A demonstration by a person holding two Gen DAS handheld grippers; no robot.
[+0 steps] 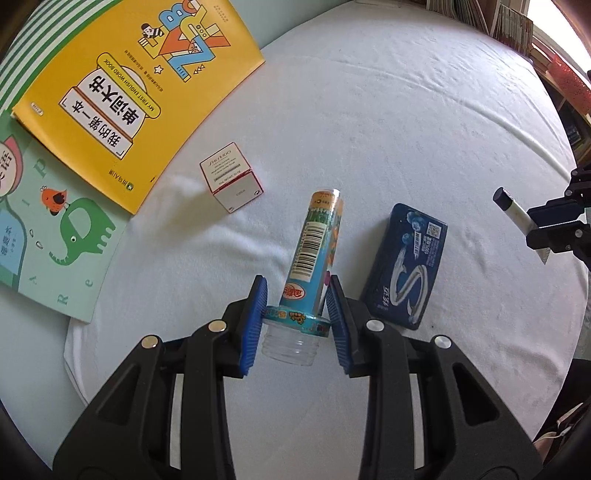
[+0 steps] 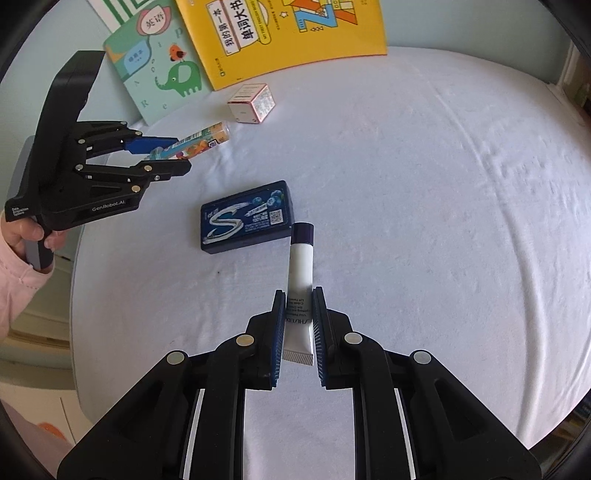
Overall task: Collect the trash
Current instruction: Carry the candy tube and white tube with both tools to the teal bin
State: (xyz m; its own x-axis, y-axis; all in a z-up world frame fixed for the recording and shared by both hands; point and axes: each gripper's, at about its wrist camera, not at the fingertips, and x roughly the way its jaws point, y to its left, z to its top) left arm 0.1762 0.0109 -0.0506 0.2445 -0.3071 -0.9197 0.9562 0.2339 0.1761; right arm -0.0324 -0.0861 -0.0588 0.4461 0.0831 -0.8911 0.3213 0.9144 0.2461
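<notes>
My left gripper (image 1: 296, 295) is shut on a clear plastic tube (image 1: 314, 251) with a colourful label and barcode, holding it above the white cloth; it also shows in the right wrist view (image 2: 195, 144). My right gripper (image 2: 298, 306) is shut on a white cream tube (image 2: 300, 269) with a dark cap, also seen at the right edge of the left wrist view (image 1: 517, 214). A blue gum pack (image 1: 406, 266) lies flat on the cloth between the two grippers (image 2: 245, 216). A small white and red box (image 1: 232, 177) stands further back (image 2: 253, 102).
A yellow word book (image 1: 136, 92) and a green elephant book (image 1: 48, 229) lie at the cloth's far edge. The white cloth (image 2: 443, 221) covers the table. Shelves with books (image 1: 509, 26) stand beyond the table. A hand in a pink sleeve (image 2: 22, 251) holds the left gripper.
</notes>
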